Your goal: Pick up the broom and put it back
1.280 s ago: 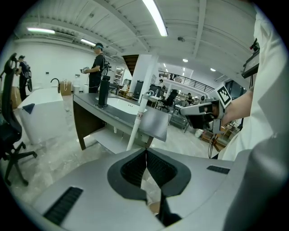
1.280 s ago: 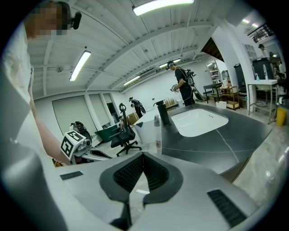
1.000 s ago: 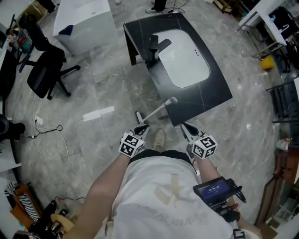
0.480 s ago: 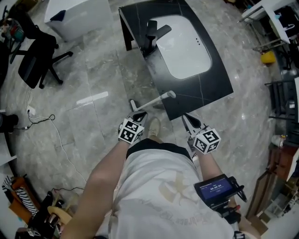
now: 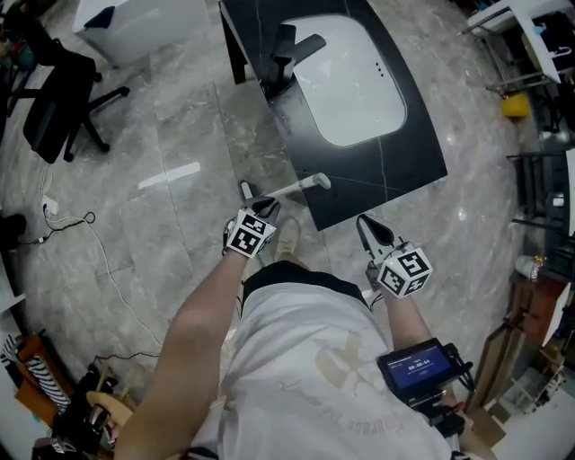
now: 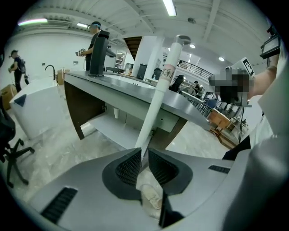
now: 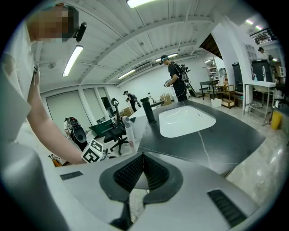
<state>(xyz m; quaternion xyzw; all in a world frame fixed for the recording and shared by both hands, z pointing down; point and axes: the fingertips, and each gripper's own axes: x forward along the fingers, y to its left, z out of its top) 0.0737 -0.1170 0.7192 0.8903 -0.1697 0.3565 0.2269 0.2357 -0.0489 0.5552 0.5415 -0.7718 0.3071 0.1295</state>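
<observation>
The broom's white handle (image 5: pixel 292 189) slants from my left gripper (image 5: pixel 255 199) up to the front edge of the black sink table (image 5: pixel 395 171). In the left gripper view the handle (image 6: pixel 158 94) rises from between the fingertips of that gripper (image 6: pixel 143 153). Its jaws have just been opening and stand a narrow gap apart round the handle. The broom's head is hidden. My right gripper (image 5: pixel 367 225) hangs by the table's near corner, right of the handle. In its own view this gripper (image 7: pixel 143 155) is shut on nothing.
A white basin (image 5: pixel 350 81) and a black faucet (image 5: pixel 283 49) are set in the table. An office chair (image 5: pixel 54 108) and a white box (image 5: pixel 135 27) stand at the far left. Cables (image 5: pixel 81 225) trail over the marble floor. Shelving lines the right edge.
The person has stepped closer to the sink table. My left gripper has sunk lower along the handle. The right gripper has drifted a little to the right.
</observation>
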